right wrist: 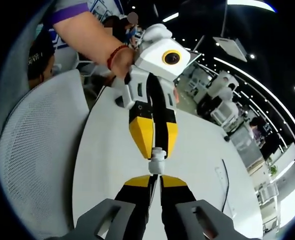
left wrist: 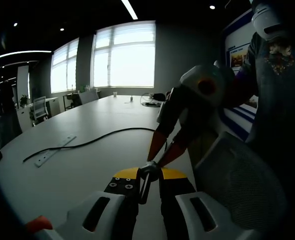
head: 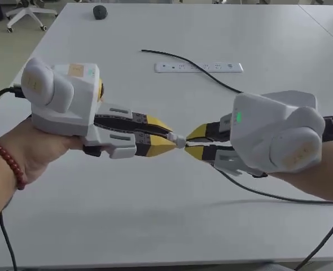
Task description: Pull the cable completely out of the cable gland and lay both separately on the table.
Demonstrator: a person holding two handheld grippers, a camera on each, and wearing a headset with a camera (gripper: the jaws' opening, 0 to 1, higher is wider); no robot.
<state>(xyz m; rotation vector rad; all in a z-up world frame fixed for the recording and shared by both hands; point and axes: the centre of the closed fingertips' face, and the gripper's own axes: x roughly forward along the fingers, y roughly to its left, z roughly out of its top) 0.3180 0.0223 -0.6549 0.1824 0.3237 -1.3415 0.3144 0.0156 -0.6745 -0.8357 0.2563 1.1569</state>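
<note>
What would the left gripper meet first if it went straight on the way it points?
The right gripper, tip to tip with it; only the small cable gland pinched between them lies in the gap.

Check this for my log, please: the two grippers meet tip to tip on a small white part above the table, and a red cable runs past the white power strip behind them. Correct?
Not quite. The head view shows that the cable running past the power strip is black, not red. The rest stands.
</note>
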